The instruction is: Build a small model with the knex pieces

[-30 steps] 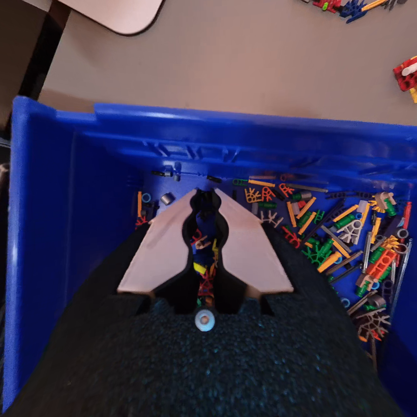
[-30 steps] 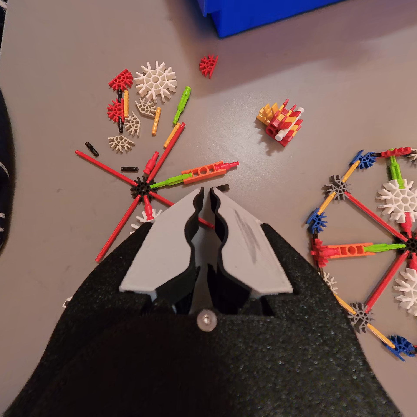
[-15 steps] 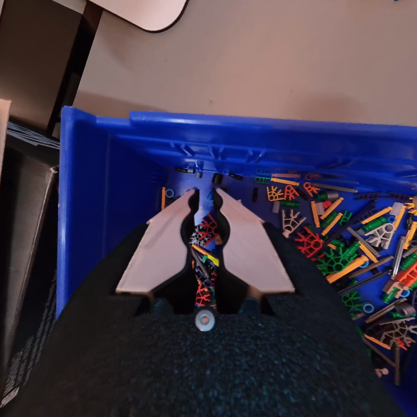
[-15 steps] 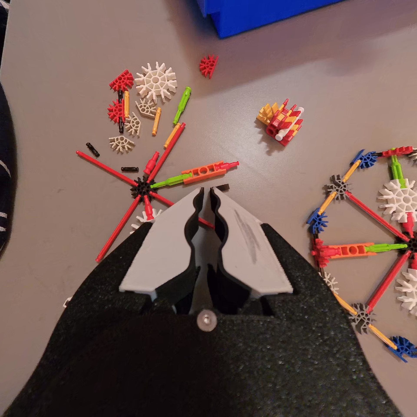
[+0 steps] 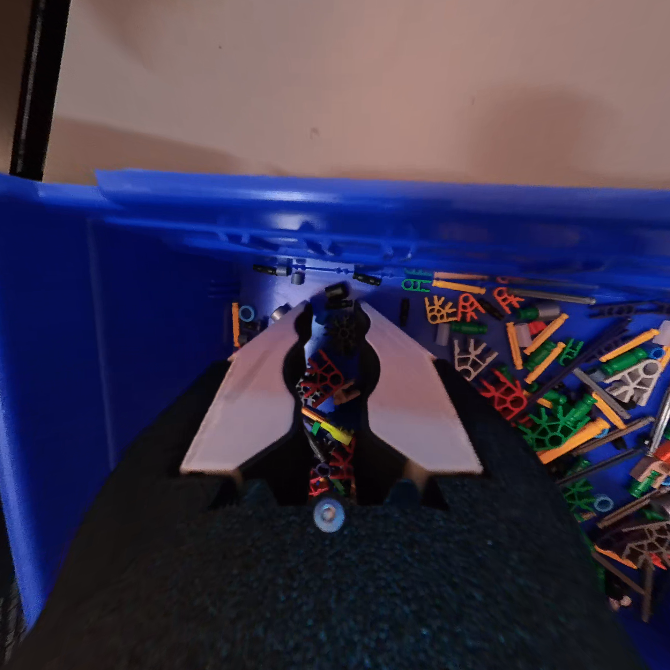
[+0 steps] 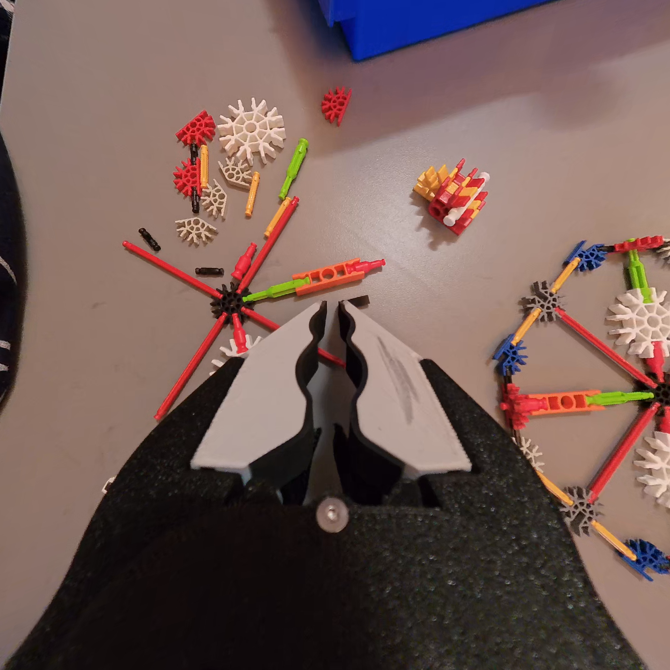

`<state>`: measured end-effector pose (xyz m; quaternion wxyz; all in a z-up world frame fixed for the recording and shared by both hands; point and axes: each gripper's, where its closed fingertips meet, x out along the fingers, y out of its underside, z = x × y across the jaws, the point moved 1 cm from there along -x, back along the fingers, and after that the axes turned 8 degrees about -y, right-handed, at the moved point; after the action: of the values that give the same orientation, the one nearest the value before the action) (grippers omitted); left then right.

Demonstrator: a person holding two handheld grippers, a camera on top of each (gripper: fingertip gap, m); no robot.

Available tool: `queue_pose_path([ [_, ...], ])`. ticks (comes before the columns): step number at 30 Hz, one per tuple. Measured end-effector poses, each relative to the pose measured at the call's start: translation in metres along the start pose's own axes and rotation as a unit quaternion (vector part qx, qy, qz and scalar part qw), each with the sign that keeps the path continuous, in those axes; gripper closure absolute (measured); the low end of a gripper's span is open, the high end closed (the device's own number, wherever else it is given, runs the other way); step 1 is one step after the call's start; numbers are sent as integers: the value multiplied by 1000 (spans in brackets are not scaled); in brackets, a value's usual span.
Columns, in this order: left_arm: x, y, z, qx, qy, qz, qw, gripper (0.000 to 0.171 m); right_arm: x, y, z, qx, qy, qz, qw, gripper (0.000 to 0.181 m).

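Left gripper (image 5: pixel 335 308) in the blue bin (image 5: pixel 152 217), jaws apart; right gripper (image 6: pixel 332 306) over the table (image 6: pixel 471 119), jaws nearly together.

Left: a gap is seen between the tips, with a black round connector (image 5: pixel 343 333) lying in it among loose construction-toy pieces; contact with the pads cannot be told from the blurred view. Right: only a narrow slit is left between the tips and nothing is held. Nearest to it are a small black piece (image 6: pixel 359 300) just beside the right tip and the orange connector (image 6: pixel 328 276) on the red-rod spoke assembly (image 6: pixel 232 301). A partly built wheel (image 6: pixel 623 395) is seen to the right, well apart.
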<state>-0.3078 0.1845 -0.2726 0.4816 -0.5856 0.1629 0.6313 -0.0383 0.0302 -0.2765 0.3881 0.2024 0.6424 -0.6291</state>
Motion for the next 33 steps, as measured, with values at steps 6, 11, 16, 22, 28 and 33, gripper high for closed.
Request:
queue_pose_path([
  [6, 1, -3, -4, 9, -4, -14, 1000, 159, 0, 0, 0, -1, 1, 1, 1000, 175],
  [11, -5, -5, -2, 22, -18, -14, 999, 160, 0, 0, 1, -2, 2, 3, 1000, 174],
  [16, -46, -20, 0, 19, -35, -57, 998, 160, 0, 0, 1, -2, 2, 3, 1000, 174],
  [22, -122, -65, -57, 79, -22, -144, 986, 171, 0, 0, 1, -4, 3, 5, 1000, 174],
  [28, -147, -89, -117, 170, -44, -151, 973, 171, 0, 0, 1, -7, 7, 10, 1000, 174],
  [33, -143, -77, -103, 142, -58, -140, 978, 171, 0, 0, 2, -11, 10, 15, 1000, 172],
])
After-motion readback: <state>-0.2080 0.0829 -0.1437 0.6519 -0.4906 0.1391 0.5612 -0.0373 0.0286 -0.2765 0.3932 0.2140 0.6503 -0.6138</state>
